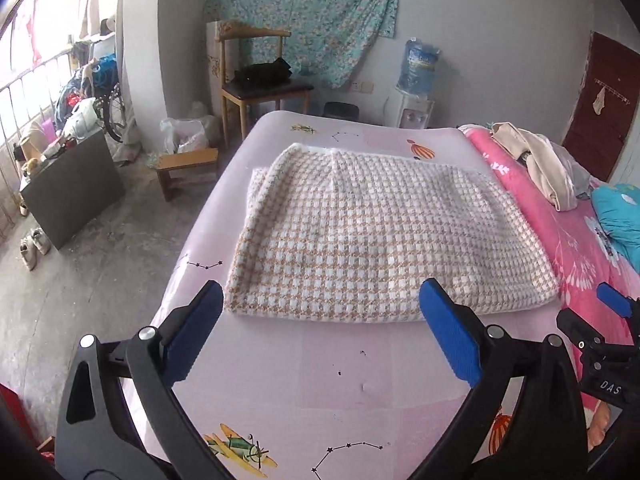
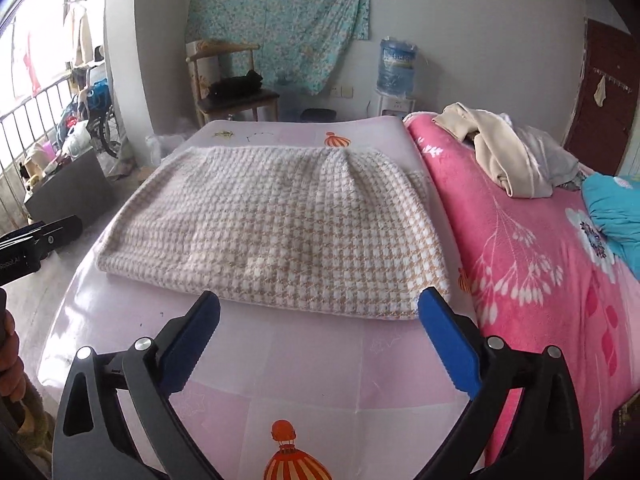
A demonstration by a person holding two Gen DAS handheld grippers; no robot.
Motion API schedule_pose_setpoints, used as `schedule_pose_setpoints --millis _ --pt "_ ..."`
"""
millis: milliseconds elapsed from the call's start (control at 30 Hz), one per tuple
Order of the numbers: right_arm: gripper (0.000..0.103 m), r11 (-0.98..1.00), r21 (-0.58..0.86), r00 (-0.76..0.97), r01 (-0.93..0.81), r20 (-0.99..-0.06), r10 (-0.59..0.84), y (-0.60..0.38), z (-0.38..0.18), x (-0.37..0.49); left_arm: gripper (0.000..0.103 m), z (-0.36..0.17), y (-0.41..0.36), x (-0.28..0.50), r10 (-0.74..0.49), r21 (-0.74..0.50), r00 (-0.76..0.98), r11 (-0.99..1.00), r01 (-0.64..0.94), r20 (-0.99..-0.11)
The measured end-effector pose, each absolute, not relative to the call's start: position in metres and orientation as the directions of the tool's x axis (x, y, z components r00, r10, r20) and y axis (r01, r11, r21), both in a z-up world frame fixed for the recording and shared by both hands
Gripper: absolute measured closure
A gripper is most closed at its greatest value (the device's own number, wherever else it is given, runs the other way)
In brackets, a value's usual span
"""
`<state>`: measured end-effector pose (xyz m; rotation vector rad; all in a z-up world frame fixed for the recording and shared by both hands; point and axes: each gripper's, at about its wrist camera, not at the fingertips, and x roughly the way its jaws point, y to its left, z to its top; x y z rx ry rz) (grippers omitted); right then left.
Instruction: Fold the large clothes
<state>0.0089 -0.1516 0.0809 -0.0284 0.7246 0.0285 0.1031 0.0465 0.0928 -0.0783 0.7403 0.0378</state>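
A beige-and-white houndstooth garment [image 1: 368, 232] lies folded into a flat rectangle on the pale pink bed sheet [image 1: 340, 380]; it also shows in the right wrist view [image 2: 276, 232]. My left gripper [image 1: 320, 300] is open and empty, its blue pads just short of the garment's near edge. My right gripper [image 2: 318, 306] is open and empty, its fingertips at the garment's near edge towards the right corner. The right gripper shows at the right edge of the left wrist view [image 1: 612, 320]; the left gripper shows at the left edge of the right wrist view [image 2: 36, 240].
A pink floral blanket [image 2: 520, 248] covers the bed's right side, with a pile of beige and grey clothes [image 2: 504, 156] and a teal cloth [image 2: 616, 208] on it. A wooden chair [image 1: 260, 88], a small stool [image 1: 188, 164], a dark box [image 1: 72, 192] and a water dispenser [image 1: 416, 84] stand beyond the bed.
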Motion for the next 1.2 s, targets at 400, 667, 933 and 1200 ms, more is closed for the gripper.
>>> schedule_pose_setpoints --millis 400,667,933,1200 --pt "0.006 0.997 0.067 0.662 0.038 -0.749 0.026 -0.159 0.061 0.023 0.008 0.070 0.011 0.108 0.079 0.078 0.665 0.996 -0.032 -0.743" --pt "0.006 0.998 0.033 0.621 0.047 -0.783 -0.003 -0.152 0.047 0.029 0.008 0.055 0.014 0.116 0.056 0.034 0.609 0.998 -0.047 -0.791" --pt "0.006 0.999 0.005 0.610 0.046 -0.792 -0.025 -0.149 0.044 0.031 0.008 0.051 0.014 0.117 0.019 -0.007 0.589 0.999 -0.041 -0.808" --pt "0.006 0.999 -0.013 0.608 0.044 -0.793 -0.037 -0.147 0.045 0.031 0.008 0.048 0.007 0.117 0.002 -0.014 0.579 1.000 -0.022 -0.815"
